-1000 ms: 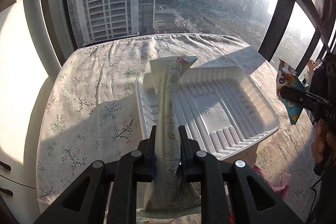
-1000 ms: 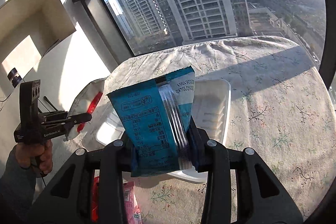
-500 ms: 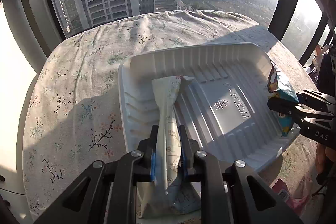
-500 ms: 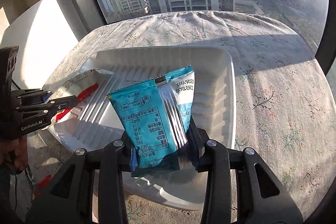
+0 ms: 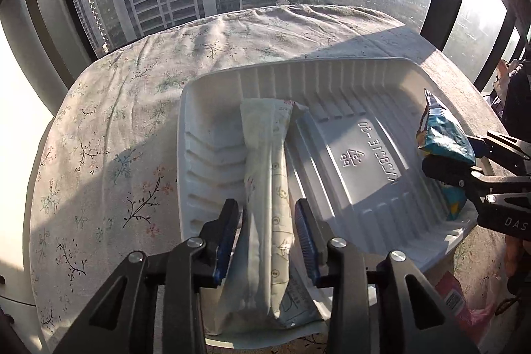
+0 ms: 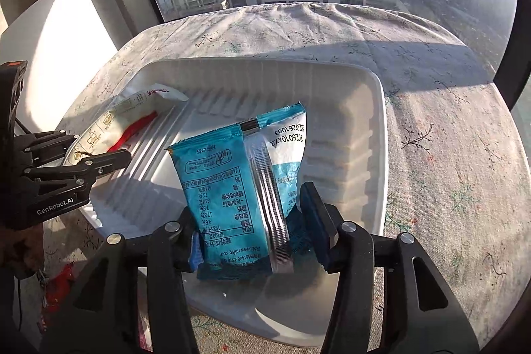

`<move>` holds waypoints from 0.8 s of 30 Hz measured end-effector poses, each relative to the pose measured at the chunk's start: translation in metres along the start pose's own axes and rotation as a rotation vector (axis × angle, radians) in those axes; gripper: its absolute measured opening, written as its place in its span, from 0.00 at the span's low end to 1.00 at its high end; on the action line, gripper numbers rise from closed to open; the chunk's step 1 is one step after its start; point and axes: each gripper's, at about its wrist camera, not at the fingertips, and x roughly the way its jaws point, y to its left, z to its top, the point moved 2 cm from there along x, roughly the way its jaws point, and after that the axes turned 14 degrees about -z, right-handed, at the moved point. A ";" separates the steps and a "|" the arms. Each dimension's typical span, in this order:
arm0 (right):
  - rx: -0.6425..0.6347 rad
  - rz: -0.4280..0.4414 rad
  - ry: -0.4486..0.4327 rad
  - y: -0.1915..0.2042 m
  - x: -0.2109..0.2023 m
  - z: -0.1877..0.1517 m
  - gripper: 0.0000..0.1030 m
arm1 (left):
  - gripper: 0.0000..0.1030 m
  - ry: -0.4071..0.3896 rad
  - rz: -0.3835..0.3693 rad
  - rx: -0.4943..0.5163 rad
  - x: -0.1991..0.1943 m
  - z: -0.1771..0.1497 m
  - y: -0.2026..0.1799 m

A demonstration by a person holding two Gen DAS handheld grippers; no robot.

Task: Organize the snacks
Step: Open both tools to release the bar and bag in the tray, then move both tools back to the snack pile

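We open both grippers over white tray (image 5: 381,78). Left gripper (image 5: 267,234) lets go long pale packet (image 5: 265,175); right gripper (image 6: 252,231) lets go blue packet (image 6: 232,175). Both light, soft, crinkly; we pinch packet ends.

Red and pink packets (image 5: 459,297) beyond tray (image 5: 186,135), largely hidden.
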 end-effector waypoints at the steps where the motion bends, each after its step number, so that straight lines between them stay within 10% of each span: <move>1: 0.002 0.004 -0.004 0.000 0.000 0.000 0.56 | 0.47 -0.008 -0.005 0.003 -0.002 0.000 -0.001; 7: 0.025 0.014 -0.079 -0.007 -0.022 0.006 0.67 | 0.80 -0.100 0.001 0.005 -0.037 0.004 -0.003; 16: 0.049 0.103 -0.273 -0.027 -0.110 0.005 0.72 | 1.00 -0.235 -0.021 -0.044 -0.127 -0.043 0.006; 24: 0.048 0.191 -0.426 -0.048 -0.210 -0.075 0.79 | 1.00 -0.281 -0.126 -0.033 -0.171 -0.140 -0.027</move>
